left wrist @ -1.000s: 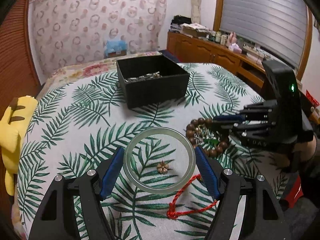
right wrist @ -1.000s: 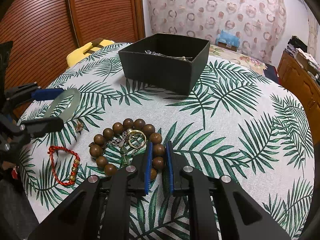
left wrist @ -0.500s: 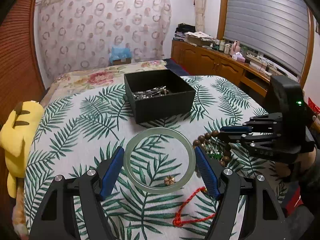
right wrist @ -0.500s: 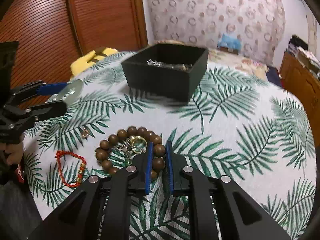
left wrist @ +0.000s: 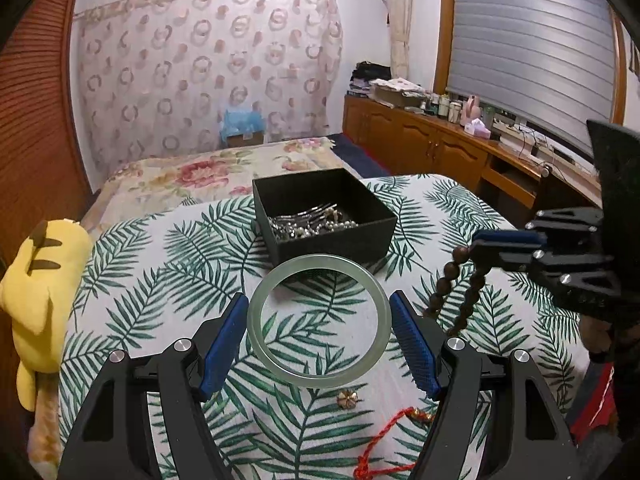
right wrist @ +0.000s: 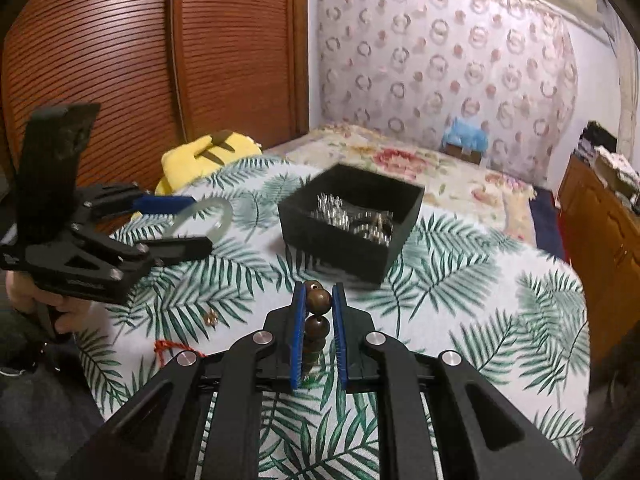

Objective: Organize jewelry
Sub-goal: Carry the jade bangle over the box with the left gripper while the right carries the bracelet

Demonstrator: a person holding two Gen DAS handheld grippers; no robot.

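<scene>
Round worktop (left wrist: 132, 264) under a white cloth printed with green palm leaves, set in a bedroom. Behind it a bed with a floral cover (left wrist: 208, 172), a pale curtain patterned with rings (left wrist: 208, 72), wooden cabinets (left wrist: 420, 148) below a grey roller blind (left wrist: 528, 48), ribbed reddish-brown doors (right wrist: 100, 48). Yellow plush toy (left wrist: 36, 280) slumped at the worktop's left edge.

Square black open box (left wrist: 324, 212) toward the far side of the cloth, silver metal pieces (left wrist: 312, 222) heaped inside. On the cloth nearer the cameras: small gold flower-shaped piece (left wrist: 347, 398) and red cord bracelet with gold beads (left wrist: 384, 444).

Left tool (left wrist: 318, 322) clamped across a pale green translucent bangle (left wrist: 318, 322), blue pads (left wrist: 224, 338) pressing its two sides, bangle held clear above the cloth. Right tool (right wrist: 319, 312) clenched on a brown wooden bead bracelet (right wrist: 318, 300), strand dangling beneath the pads.

Against one second ago: bead bracelet then flat on the cloth, now lifted off and hanging. Bangle raised higher, with the box now just behind its far rim in the left view. Small pile of rings formerly inside the bead loop not visible now.
</scene>
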